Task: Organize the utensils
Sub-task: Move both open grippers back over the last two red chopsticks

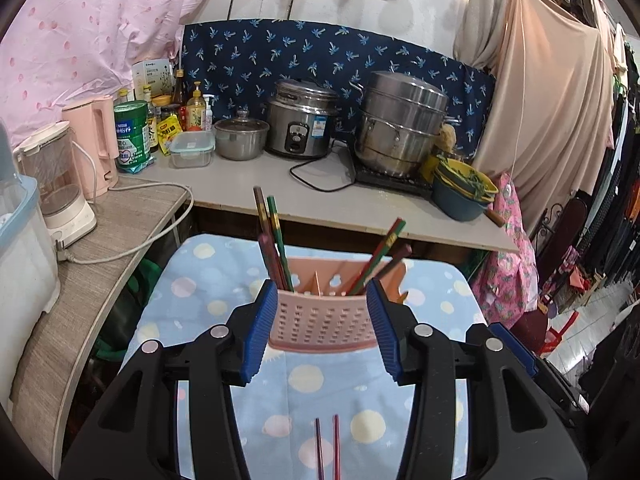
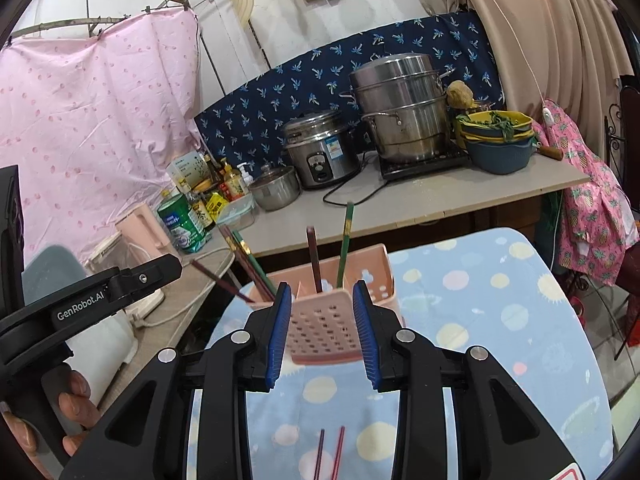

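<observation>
Nearest you, two chopsticks lie loose side by side on the dotted blue cloth, between the arms of each tool; these look like what is left to put away. Just beyond them stands the pink perforated holder, upright on the cloth, with several chopsticks already stood in it: a leaning bunch at its left end and a couple tilting out at its right. So you appear most of the way through, with the loose pair outstanding. Your left gripper is spread wide, its blue pads bracketing the holder's two ends; whether they touch the plastic or only frame it, I cannot tell. Your right gripper is partly open, empty, its pads lined up either side of the holder's near corner, seemingly short of it. Further back sit the counter, rice cooker and stacked steamer pot
</observation>
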Action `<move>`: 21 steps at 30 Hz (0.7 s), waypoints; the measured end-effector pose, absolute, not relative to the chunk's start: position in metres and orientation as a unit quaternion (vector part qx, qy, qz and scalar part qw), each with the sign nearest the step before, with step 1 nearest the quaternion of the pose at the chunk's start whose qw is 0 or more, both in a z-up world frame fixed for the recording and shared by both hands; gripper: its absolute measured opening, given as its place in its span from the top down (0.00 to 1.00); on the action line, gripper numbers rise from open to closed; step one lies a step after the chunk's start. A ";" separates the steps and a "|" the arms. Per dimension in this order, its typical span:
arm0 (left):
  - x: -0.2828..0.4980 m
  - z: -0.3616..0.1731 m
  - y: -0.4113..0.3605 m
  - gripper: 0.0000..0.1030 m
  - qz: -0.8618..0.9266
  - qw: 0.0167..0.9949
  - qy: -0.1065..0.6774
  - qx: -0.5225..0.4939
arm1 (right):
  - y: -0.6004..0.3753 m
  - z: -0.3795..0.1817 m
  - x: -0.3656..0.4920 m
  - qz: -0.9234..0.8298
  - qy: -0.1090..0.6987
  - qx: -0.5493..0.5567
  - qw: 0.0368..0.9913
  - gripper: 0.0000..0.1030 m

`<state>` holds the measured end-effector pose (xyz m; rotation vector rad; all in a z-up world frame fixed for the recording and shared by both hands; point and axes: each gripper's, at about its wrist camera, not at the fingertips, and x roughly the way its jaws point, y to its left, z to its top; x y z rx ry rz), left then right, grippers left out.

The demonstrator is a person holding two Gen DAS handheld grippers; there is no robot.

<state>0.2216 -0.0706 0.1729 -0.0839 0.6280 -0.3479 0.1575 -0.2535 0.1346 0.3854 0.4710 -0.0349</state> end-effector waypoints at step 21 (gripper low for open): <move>0.135 0.062 -0.044 0.57 -0.144 0.914 0.380 0.002 | -0.218 0.027 0.062 -0.022 0.342 0.162 0.926 0.69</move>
